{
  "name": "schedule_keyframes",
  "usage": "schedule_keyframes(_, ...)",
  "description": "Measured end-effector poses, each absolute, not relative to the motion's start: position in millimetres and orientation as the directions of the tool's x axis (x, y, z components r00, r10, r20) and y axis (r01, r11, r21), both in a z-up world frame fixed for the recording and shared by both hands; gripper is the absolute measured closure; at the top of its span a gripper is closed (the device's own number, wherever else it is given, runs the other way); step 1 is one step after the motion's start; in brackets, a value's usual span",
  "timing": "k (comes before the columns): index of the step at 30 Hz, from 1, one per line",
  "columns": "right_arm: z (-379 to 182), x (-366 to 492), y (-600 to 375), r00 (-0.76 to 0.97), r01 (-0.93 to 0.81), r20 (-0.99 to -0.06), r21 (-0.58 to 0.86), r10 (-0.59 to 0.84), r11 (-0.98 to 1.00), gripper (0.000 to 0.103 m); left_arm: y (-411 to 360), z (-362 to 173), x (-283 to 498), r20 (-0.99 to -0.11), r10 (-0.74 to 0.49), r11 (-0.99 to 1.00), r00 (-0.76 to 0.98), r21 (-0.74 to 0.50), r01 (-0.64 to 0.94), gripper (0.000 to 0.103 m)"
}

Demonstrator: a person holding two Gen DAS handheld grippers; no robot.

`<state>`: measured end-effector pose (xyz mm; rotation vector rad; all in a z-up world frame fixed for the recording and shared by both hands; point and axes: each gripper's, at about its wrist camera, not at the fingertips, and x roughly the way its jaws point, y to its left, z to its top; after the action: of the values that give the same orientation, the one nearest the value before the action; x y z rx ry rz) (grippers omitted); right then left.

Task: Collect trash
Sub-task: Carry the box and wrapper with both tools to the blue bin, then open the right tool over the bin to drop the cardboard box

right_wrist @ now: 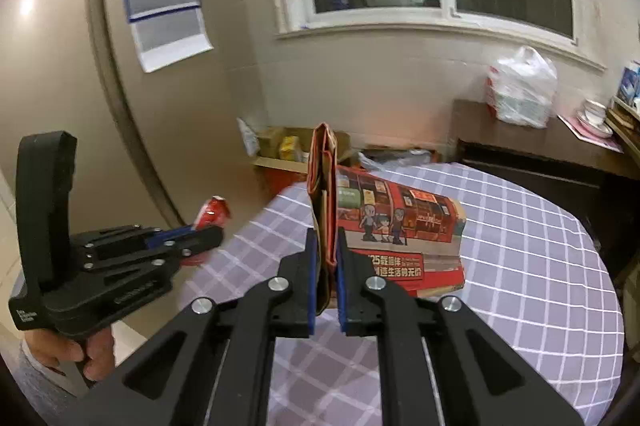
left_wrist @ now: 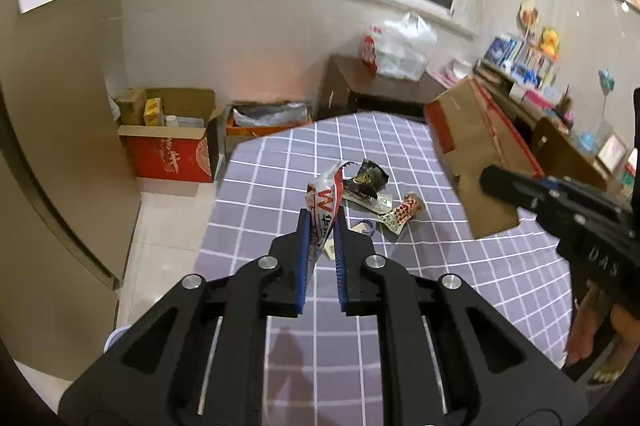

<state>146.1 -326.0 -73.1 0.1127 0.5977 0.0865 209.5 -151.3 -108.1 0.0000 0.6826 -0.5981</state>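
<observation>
My left gripper [left_wrist: 322, 222] is shut on a red and white snack wrapper [left_wrist: 325, 200] and holds it above the purple checked tablecloth [left_wrist: 400, 286]. Beyond it on the cloth lie a black wrapper [left_wrist: 366, 180] and a red checked wrapper [left_wrist: 402, 212]. My right gripper [right_wrist: 325, 238] is shut on the edge of a brown and red paper bag [right_wrist: 384, 226] and holds it upright over the table. The bag also shows in the left wrist view [left_wrist: 476, 162]. In the right wrist view the left gripper [right_wrist: 212, 236] holds the wrapper [right_wrist: 212, 212] at the left.
A red cardboard box [left_wrist: 168, 138] and an orange box [left_wrist: 264, 122] stand on the floor past the table. A dark side table [left_wrist: 372, 86] carries a white plastic bag [left_wrist: 404, 46]. Shelves with clutter [left_wrist: 532, 74] line the right wall.
</observation>
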Motion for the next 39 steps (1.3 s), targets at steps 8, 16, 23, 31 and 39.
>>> schedule_keyframes(8, -60, 135, -232, 0.81, -0.167, -0.544, 0.148, 0.221, 0.975, 0.094, -80, -106, 183, -0.569, -0.51, 0.852, 0.646, -0.228, 0.471, 0.091)
schedule_keyframes(16, -70, 143, -137, 0.752, -0.292, -0.555, 0.203, 0.355, 0.935, 0.094, 16, -122, 174, -0.575, -0.437, 0.899, 0.692, -0.257, 0.355, 0.091)
schedule_keyframes(23, -95, 166, -48, 0.652, -0.408, -0.587, 0.262, 0.48, 0.874, 0.094, 110, -160, 171, -0.637, -0.292, 0.954, 0.713, -0.248, 0.168, 0.091)
schedule_keyframes(31, -140, 196, 30, 0.521, -0.485, -0.63, 0.337, 0.576, 0.807, 0.094, 194, -207, 176, -0.705, -0.191, 0.964, 0.683, -0.267, -0.007, 0.091)
schedule_keyframes(39, -199, 231, 73, 0.418, -0.473, -0.701, 0.375, 0.578, 0.797, 0.094, 230, -250, 191, -0.757, -0.176, 0.951, 0.63, -0.295, -0.088, 0.091)
